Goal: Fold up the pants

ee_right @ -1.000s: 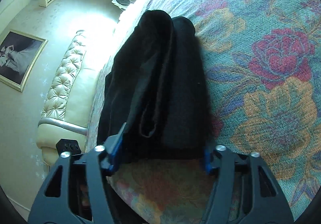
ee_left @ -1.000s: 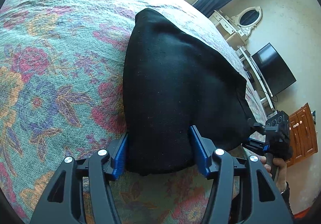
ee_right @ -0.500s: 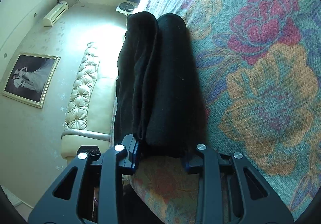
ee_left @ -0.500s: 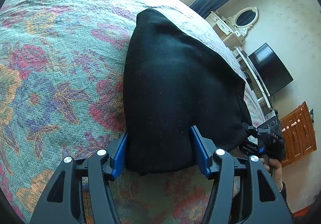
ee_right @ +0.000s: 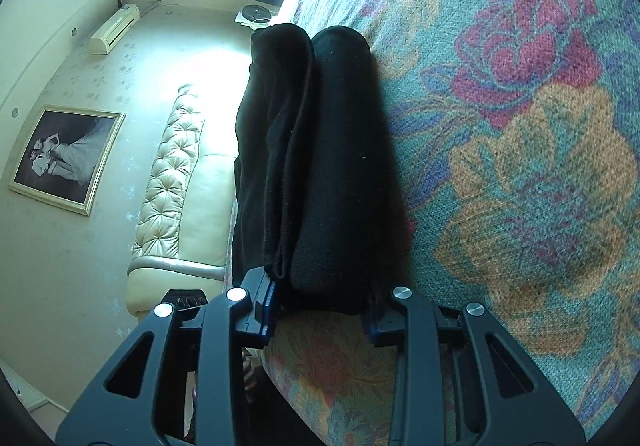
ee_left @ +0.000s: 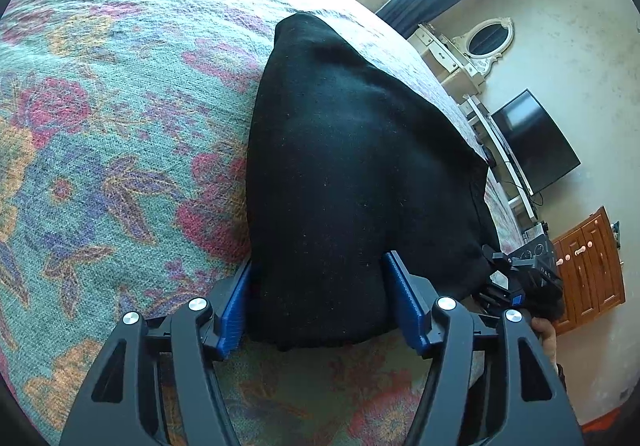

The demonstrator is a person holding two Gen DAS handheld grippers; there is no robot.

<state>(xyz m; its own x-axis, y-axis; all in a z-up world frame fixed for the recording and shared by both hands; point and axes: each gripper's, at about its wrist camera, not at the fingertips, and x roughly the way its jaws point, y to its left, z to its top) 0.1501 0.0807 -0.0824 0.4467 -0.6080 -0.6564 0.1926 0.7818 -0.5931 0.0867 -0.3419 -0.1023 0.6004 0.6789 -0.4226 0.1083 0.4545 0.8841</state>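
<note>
The black pants (ee_left: 352,174) lie folded on the floral bedspread (ee_left: 104,150), running away from me. My left gripper (ee_left: 320,306) is open, its blue pads on either side of the near end of the pants. In the right wrist view the pants (ee_right: 320,166) show as stacked folded layers seen from the side. My right gripper (ee_right: 320,306) has closed in on the near edge of the stack and grips it. The right gripper also shows in the left wrist view (ee_left: 520,278), at the pants' right corner.
The bed's near edge runs just under both grippers. A dresser with an oval mirror (ee_left: 484,42), a dark TV (ee_left: 536,142) and a wooden cabinet (ee_left: 592,266) stand to the right. A tufted cream sofa (ee_right: 180,182) and a framed picture (ee_right: 64,158) show beyond the bed.
My right gripper has narrowed from wide open to clamped on the folded edge of the pants and has rolled sideways. My left gripper has stayed open around the pants.
</note>
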